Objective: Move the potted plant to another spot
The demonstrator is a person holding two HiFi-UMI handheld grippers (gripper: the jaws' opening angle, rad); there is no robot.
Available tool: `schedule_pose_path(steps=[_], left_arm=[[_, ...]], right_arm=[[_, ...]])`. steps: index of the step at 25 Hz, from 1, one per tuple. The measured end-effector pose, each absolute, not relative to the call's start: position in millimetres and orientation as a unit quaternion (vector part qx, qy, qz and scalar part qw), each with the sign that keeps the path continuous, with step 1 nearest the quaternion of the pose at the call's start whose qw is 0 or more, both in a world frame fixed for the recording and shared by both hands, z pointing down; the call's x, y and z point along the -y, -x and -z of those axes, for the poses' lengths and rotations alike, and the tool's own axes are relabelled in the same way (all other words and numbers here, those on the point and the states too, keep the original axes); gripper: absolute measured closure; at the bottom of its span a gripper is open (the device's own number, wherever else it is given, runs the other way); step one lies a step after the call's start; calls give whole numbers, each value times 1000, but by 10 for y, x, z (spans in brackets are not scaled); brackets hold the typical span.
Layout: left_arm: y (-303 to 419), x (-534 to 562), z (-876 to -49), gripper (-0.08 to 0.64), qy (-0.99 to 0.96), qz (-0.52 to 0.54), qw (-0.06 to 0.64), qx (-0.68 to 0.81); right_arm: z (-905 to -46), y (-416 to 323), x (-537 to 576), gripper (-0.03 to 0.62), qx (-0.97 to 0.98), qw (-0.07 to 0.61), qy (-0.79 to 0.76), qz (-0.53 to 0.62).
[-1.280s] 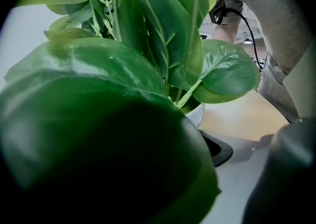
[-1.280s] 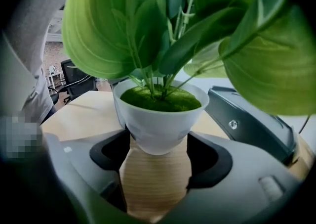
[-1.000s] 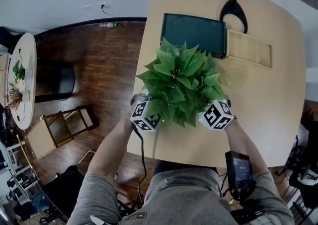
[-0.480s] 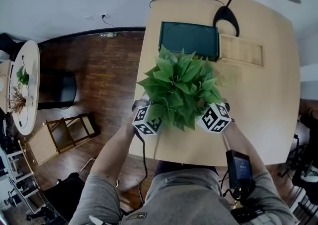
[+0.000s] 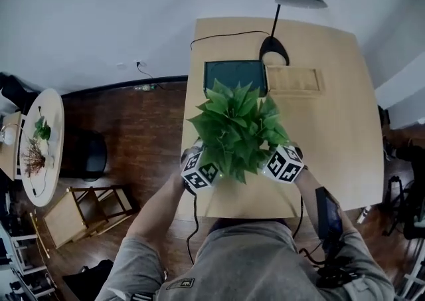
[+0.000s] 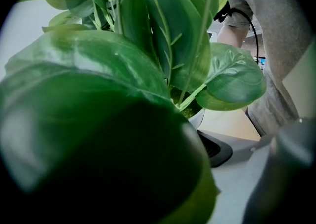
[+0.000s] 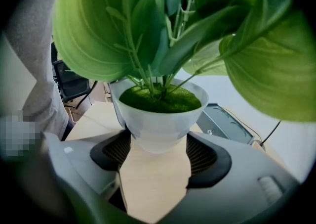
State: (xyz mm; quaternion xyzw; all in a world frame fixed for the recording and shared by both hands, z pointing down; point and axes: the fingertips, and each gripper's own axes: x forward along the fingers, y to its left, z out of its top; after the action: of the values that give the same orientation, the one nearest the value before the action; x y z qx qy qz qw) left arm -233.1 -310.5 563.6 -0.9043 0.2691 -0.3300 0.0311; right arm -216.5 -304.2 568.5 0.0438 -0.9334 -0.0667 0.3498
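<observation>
The potted plant (image 5: 236,130), broad glossy green leaves in a round white pot, sits between your two hand-held grippers above the near edge of the table. The left gripper (image 5: 199,170) is at its left flank and the right gripper (image 5: 284,163) at its right, both partly under the foliage.

In the right gripper view, your right gripper (image 7: 157,154) stands wide, its ribbed black pads (image 7: 111,151) set against either side of the white pot's (image 7: 158,119) lower wall, gripping it. Light wood shows beneath the pot's base, so it looks raised off the surface.

In the left gripper view, a big leaf (image 6: 98,134) fills most of the lens. Only one black pad (image 6: 215,149) shows, just under the pot's rim, so how far your left gripper is open cannot be told.

The light wooden table (image 5: 332,140) also carries a dark rectangular slab (image 5: 236,75), a pale wooden tray (image 5: 293,80) beside it, and a black desk lamp (image 5: 273,47) behind both. Left of the table lies dark plank floor (image 5: 139,127) with a black round stool (image 5: 89,153), a folding wooden rack (image 5: 86,203) and a white oval side table (image 5: 53,120).
</observation>
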Motion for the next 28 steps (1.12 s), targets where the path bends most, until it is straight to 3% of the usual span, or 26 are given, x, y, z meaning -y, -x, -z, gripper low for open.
schedule_pose_path(steps=[5,15,28], left_arm=[[1853,2784,-5237,141,913,323,63,-243],[1229,2372,-5199,141,929,311,91,-177],[195,1833,-5309,141,926,318,83,-185]], right_arm=[[-5307,1710,2706,233,931,347,-88,74],[-5299,1109,2272,235,922,352,-157,46],[-5419,60,1735,235,920,361,-149,42]])
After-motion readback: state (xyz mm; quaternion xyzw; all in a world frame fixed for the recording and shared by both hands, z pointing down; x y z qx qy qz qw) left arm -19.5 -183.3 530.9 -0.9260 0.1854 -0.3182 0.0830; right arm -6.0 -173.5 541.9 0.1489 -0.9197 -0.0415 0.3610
